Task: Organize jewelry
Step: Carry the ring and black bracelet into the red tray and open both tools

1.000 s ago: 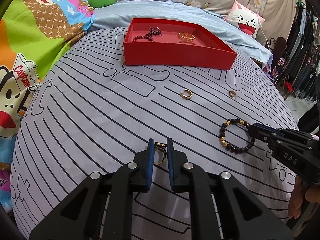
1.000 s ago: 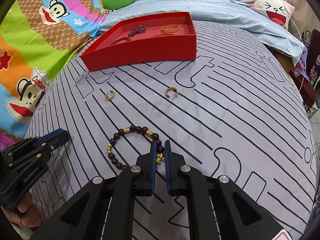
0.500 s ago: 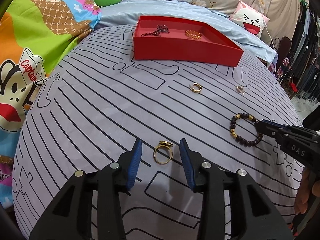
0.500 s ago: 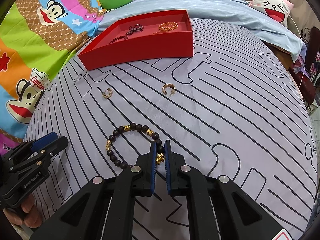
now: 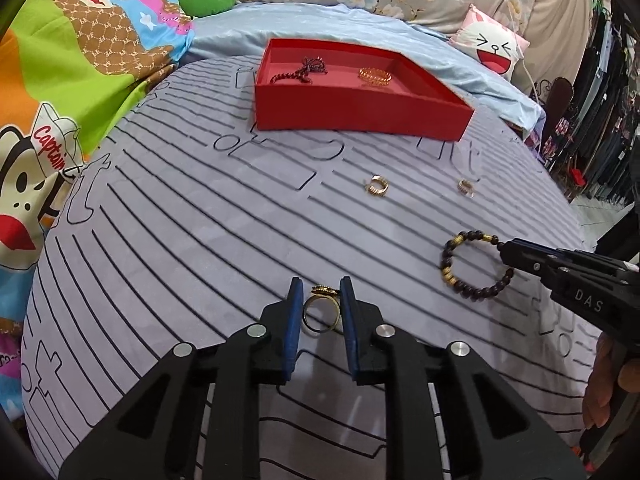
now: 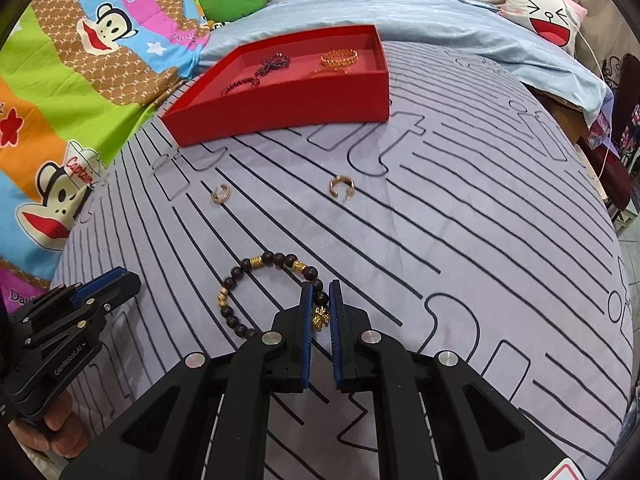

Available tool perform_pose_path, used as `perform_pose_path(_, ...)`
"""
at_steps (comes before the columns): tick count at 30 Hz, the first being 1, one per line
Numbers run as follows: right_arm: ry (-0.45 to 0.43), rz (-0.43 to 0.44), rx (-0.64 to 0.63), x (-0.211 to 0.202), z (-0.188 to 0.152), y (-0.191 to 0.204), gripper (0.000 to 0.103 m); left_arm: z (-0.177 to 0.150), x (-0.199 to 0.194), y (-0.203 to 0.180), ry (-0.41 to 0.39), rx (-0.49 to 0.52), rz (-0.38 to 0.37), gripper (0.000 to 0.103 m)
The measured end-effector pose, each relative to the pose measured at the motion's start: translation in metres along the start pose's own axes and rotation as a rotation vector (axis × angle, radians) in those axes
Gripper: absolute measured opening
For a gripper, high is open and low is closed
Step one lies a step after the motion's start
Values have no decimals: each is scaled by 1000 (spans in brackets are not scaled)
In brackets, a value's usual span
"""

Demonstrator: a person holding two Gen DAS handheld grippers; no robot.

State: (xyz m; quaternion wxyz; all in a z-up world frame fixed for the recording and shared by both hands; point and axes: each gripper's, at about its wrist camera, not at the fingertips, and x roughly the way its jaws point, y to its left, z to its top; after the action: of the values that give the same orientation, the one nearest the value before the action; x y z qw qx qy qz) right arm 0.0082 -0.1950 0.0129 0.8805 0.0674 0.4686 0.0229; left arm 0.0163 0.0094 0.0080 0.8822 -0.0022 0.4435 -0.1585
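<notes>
**Two pieces in the tray, four still out on the bed**

Left wrist view first. The left gripper (image 5: 320,300) sat low over the striped sheet (image 5: 180,240) with the gold ring (image 5: 320,312) lying flat between its blue pads. The jaws had just been closing in on it, and the pads looked right up against the band on both sides, so I'd call that a grip, though the ring hadn't left the sheet. Further back, the red tray (image 5: 360,112) already had a dark beaded strand (image 5: 298,74) and a gold bangle (image 5: 374,76) in it. Between tray and gripper, two small gold ear cuffs (image 5: 376,186) (image 5: 465,188) were lying loose, well apart from each other. Off to the right, the right gripper (image 5: 506,252) had its tip on the bead bracelet (image 5: 472,264).

Right wrist view. The right gripper (image 6: 318,304) was clamped tight on the bead bracelet (image 6: 272,292), pinching it at the little gold charm (image 6: 320,318), with the rest of the loop resting on the sheet. Same two ear cuffs (image 6: 220,194) (image 6: 341,188) showed up ahead, untouched, and the tray (image 6: 280,112) beyond them with the strand and bangle inside. The left gripper (image 6: 116,280) poked in at the left edge.

So my read: roughly a third done. Ring and bracelet were caught but not lifted or carried, and both cuffs hadn't been started.
</notes>
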Motion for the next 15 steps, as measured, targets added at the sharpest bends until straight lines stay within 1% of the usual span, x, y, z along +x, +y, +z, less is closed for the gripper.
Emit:
perform_pose_path(3, -34, 14, -5, -12, 10, 2, 8, 8, -4, -3, -5, 1, -22, 18)
perform_pose_path(7, -89, 25, -13, -30, 30, 2, 8, 28, -14, -8, -29, 4, -44, 18)
perform_pose_path(10, -126, 20, -20, -40, 49, 3, 8, 48, -17, -11, -50, 7, -53, 18)
perform_pose_path(15, -182, 18, -27, -47, 87, 0, 8, 90, -18, -14, -93, 16, -47, 18)
